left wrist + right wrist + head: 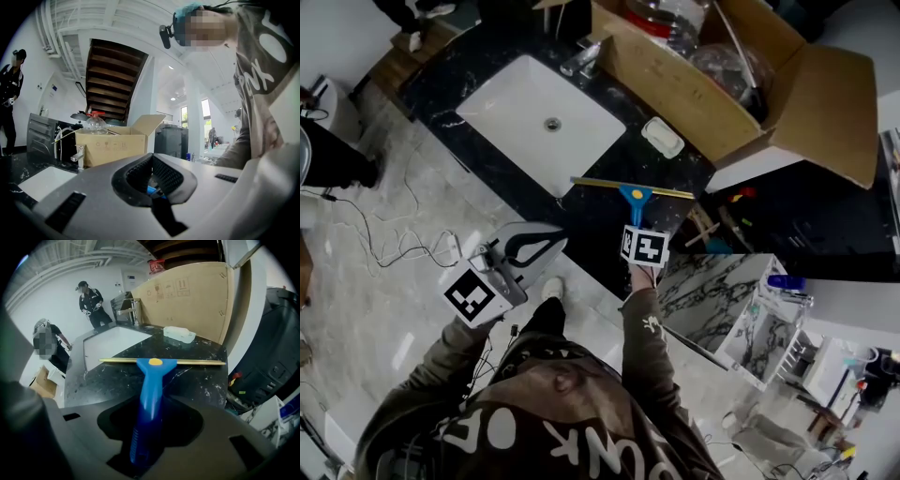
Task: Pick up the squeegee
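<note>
Dark printed sweatshirt [544, 422], the wearer's own, fills the foreground of the head view.

Left gripper [551, 244]: held out over pale floor tiles [384, 281], short of the counter; jaws brought together, ribbed pads [165, 174] meeting at the tips, nothing between them.

Sink [511, 89]: white rectangular basin set in the black veined counter [609, 169], faucet [581, 59] behind it.

Right gripper [637, 221]: jaws clamped on the squeegee [635, 194] by its blue handle, the yellow blade rail lying crosswise over the counter's front part. Whether the blade touches the stone cannot be told.

Soap dish [662, 137]: white, on the counter beyond the blade.

Cardboard box [694, 84]: open, at the counter's right end.
</note>
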A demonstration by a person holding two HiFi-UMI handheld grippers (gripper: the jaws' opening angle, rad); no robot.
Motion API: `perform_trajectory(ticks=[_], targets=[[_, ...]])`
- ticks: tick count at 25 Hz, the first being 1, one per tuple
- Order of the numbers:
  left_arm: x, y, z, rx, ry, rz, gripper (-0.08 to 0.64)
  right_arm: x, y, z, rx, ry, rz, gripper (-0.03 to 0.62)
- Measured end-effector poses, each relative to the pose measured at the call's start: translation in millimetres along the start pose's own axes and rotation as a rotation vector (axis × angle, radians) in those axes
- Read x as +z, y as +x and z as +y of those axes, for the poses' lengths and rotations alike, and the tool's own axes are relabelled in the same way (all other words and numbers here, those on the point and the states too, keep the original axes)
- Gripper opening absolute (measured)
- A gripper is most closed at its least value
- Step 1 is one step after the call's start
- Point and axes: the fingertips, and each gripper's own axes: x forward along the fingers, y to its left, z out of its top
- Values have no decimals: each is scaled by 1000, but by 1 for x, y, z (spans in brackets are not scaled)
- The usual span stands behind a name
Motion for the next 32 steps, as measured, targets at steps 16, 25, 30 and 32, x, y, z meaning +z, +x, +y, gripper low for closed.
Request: perform_trajectory(ticks=[16, 25, 30, 32], targets=[[15, -8, -43, 3, 55, -17, 3, 33, -68, 0, 44, -50, -277, 153], [30, -19, -102, 28, 118, -29, 3, 30, -146, 1, 80, -81, -483, 153], [43, -28, -140, 65, 158, -49, 3, 23, -230, -3, 102, -127, -663, 152], [48, -33, -160, 78, 184, -59, 3, 13, -268, -3, 113, -149, -727, 152]])
